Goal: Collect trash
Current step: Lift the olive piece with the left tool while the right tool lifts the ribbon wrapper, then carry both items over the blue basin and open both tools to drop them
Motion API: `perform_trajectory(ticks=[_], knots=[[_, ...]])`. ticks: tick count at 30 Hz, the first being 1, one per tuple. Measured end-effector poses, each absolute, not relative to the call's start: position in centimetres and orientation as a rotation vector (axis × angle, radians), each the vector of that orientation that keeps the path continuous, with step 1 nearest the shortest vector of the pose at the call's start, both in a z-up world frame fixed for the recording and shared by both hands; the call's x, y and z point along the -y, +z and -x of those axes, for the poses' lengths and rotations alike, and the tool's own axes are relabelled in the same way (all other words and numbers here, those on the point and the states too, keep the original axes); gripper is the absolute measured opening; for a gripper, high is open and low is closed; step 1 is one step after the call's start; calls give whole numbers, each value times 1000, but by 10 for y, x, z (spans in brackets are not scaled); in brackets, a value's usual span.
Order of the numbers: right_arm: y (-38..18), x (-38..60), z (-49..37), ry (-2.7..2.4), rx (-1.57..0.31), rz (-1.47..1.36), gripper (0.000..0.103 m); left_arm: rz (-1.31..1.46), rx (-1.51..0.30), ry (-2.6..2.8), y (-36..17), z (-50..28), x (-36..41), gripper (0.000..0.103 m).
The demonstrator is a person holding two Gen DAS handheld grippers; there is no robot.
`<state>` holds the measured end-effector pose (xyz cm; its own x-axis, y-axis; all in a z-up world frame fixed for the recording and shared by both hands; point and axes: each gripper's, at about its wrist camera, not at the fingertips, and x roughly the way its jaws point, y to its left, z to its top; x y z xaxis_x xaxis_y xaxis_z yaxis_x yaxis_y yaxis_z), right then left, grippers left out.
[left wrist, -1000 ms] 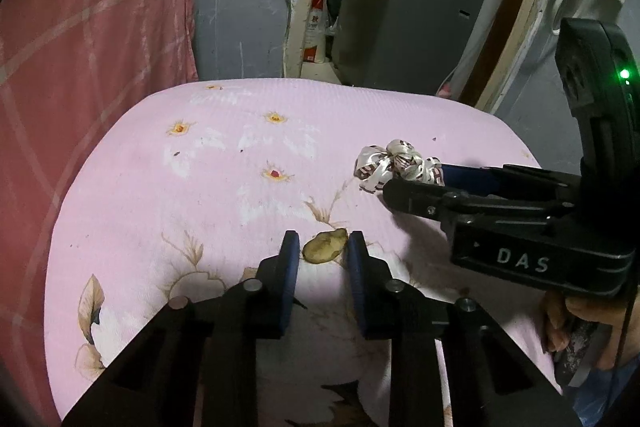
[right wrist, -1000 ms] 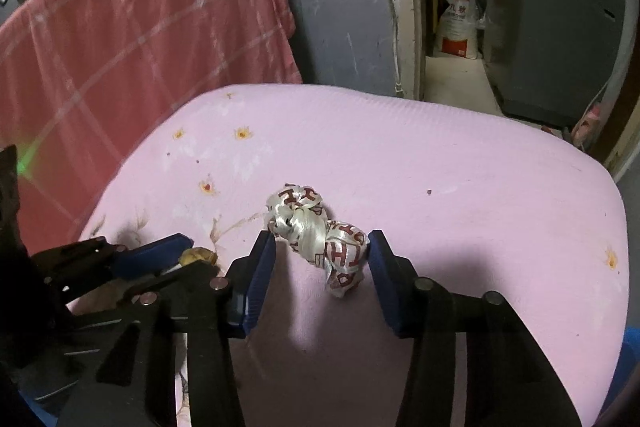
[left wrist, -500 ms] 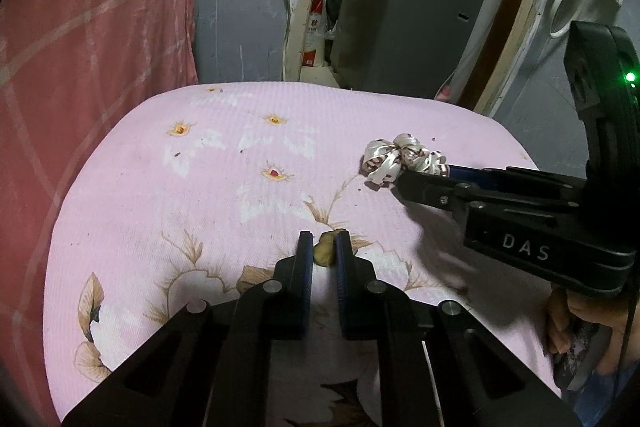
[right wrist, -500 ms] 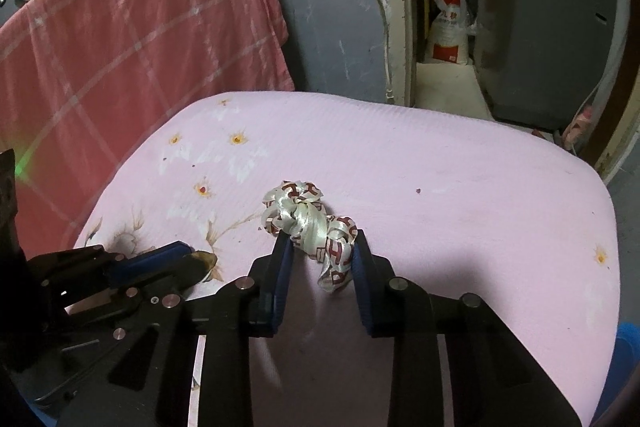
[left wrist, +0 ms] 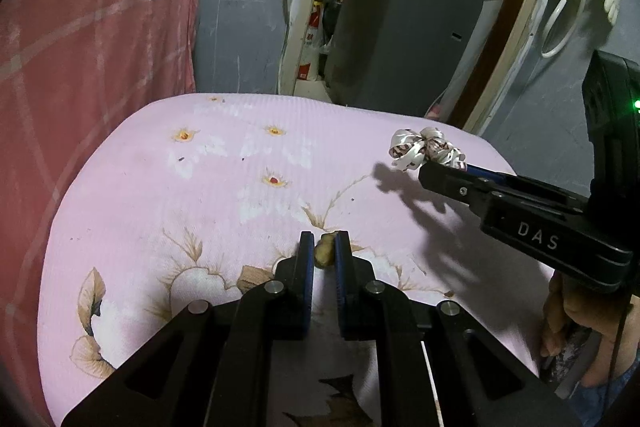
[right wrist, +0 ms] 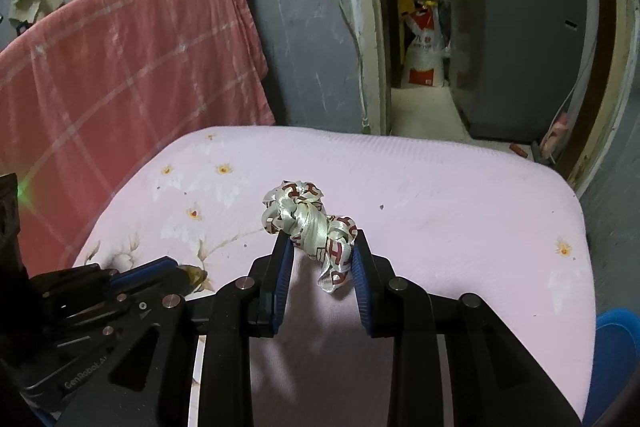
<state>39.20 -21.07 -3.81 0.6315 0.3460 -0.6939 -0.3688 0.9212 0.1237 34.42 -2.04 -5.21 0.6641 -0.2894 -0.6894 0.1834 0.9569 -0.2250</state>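
A small yellow-brown scrap (left wrist: 325,253) is pinched between the blue pads of my left gripper (left wrist: 323,247), which is shut on it just above the pink flowered cushion (left wrist: 160,211). A crumpled white ribbon with red letters (right wrist: 311,227) hangs between the pads of my right gripper (right wrist: 320,247), shut on it and lifted clear of the cushion (right wrist: 460,211). In the left wrist view the ribbon (left wrist: 424,148) shows at the tip of the right gripper (left wrist: 448,171), with its shadow on the cushion below. The left gripper (right wrist: 176,273) shows low on the left in the right wrist view.
A pink checked cloth (right wrist: 112,67) hangs behind the cushion on the left. Beyond the far edge are a grey wall, a door frame (right wrist: 368,27) and a dark grey appliance (right wrist: 516,39). A hand (left wrist: 576,323) holds the right gripper's grip. A blue object (right wrist: 616,351) sits at the right edge.
Both grippers have closed: the left on the yellow-brown scrap, the right on the ribbon. The right gripper has since lifted the ribbon off the cushion.
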Motion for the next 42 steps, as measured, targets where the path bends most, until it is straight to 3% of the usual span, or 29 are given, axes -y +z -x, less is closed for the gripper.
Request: perform_trajectory(ticks=[9, 16, 28, 42], knots=[[-23, 224, -372, 391, -676, -14, 26, 212, -673, -348, -34, -327, 12, 7], [15, 257, -327, 376, -507, -97, 26, 249, -515, -389, 12, -300, 25, 7], [94, 328, -242, 280, -262, -136, 26, 159, -277, -498, 98, -244, 112, 7], [89, 429, -174, 58, -199, -153, 27, 99, -248, -681, 96, -213, 229, 7]])
